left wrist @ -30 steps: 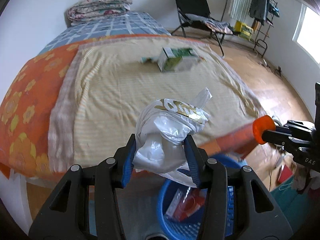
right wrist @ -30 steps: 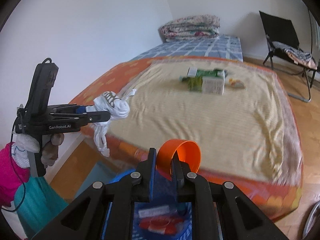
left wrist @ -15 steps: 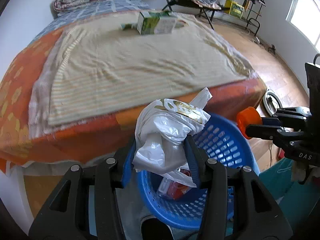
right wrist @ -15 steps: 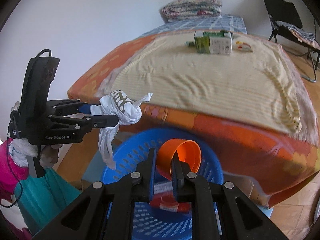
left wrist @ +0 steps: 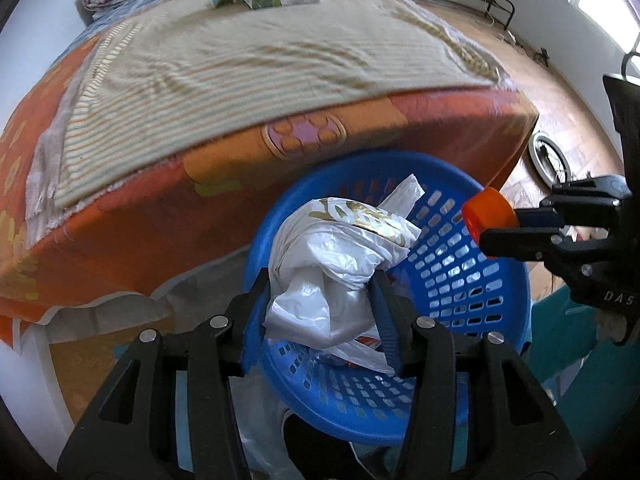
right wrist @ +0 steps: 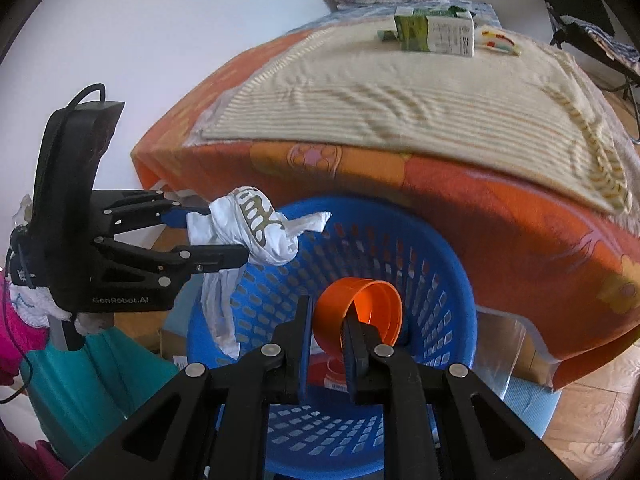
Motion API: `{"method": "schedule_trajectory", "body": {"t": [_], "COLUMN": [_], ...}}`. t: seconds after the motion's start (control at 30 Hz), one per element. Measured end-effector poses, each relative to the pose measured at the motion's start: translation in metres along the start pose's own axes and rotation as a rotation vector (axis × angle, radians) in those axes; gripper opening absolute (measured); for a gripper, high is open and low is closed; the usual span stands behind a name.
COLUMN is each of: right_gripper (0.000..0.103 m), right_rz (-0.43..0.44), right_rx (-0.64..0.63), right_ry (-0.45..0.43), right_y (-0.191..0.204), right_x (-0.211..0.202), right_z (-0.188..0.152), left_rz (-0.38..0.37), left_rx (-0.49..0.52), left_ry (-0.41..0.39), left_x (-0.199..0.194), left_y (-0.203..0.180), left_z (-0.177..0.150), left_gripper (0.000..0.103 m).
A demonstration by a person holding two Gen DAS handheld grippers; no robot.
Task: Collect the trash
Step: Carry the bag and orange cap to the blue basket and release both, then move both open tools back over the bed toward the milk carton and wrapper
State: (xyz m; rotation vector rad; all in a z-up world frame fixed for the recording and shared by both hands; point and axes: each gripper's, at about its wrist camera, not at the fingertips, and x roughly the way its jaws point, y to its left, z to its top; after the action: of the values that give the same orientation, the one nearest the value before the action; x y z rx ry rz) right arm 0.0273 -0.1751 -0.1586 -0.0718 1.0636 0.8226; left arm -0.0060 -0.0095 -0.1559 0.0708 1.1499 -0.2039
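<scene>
A crumpled white plastic bag (left wrist: 340, 264) with gold print is clamped in my left gripper (left wrist: 320, 300), which hangs over the blue perforated basket (left wrist: 460, 280). From the right wrist view the same bag (right wrist: 256, 228) sticks out of the left gripper (right wrist: 224, 236) above the basket's left rim (right wrist: 360, 208). My right gripper (right wrist: 326, 320) is shut on the wall of an orange plastic cup (right wrist: 360, 312), held over the basket's inside. That cup (left wrist: 488, 216) shows at the right in the left wrist view. Red and white packaging lies on the basket's bottom.
The basket stands on the floor against the foot of a bed (left wrist: 240, 80) with an orange cover and a striped blanket. A green and white carton (right wrist: 434, 32) and small wrappers lie far up the bed. Folded bedding, a black chair and wooden floor lie beyond.
Both grippers have sunk and tipped downward, from above the bed's edge to right over the basket. The bag and the cup stay gripped as before.
</scene>
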Motion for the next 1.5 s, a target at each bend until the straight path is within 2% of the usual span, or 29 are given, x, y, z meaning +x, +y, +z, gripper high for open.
{"method": "schedule_trajectory", "body": {"t": [0.17, 0.4, 0.53, 0.67, 0.83, 1.0, 1.23, 1.5], "right_gripper": [0.013, 0.015, 0.027, 0.030, 0.054, 0.065, 0.078, 0.083], "right_rz": [-0.004, -0.008, -0.013, -0.020, -0.036, -0.052, -0.077, -0.119], "right_rx": [0.017, 0.036, 0.043, 0.051, 0.059, 0.069, 0.079, 0.093], "right_ry": [0.013, 0.026, 0.027, 0.024, 0.013, 0.003, -0.011, -0.045], "right_y": [-0.005, -0.010, -0.011, -0.012, -0.013, -0.015, -0.018, -0.023], "right_x": [0.005, 0.008, 0.008, 0.007, 0.006, 0.004, 0.001, -0.005], "right_z": [-0.002, -0.002, -0.002, -0.002, -0.001, 0.000, 0.001, 0.006], "left_rz": [0.009, 0.017, 0.022, 0.034, 0.037, 0.040, 0.041, 0.031], "left_rx": [0.028, 0.044, 0.043, 0.045, 0.047, 0.047, 0.041, 0.025], "left_ry": [0.019, 0.030, 0.038, 0.042, 0.047, 0.053, 0.056, 0.049], "left_x": [0.005, 0.010, 0.012, 0.014, 0.015, 0.017, 0.018, 0.016], "left_y": [-0.005, -0.009, -0.008, -0.008, -0.008, -0.009, -0.008, -0.005], "left_z": [-0.004, -0.005, -0.004, -0.004, -0.004, -0.004, -0.003, 0.004], "left_gripper": [0.050, 0.061, 0.062, 0.069, 0.069, 0.069, 0.069, 0.070]}}
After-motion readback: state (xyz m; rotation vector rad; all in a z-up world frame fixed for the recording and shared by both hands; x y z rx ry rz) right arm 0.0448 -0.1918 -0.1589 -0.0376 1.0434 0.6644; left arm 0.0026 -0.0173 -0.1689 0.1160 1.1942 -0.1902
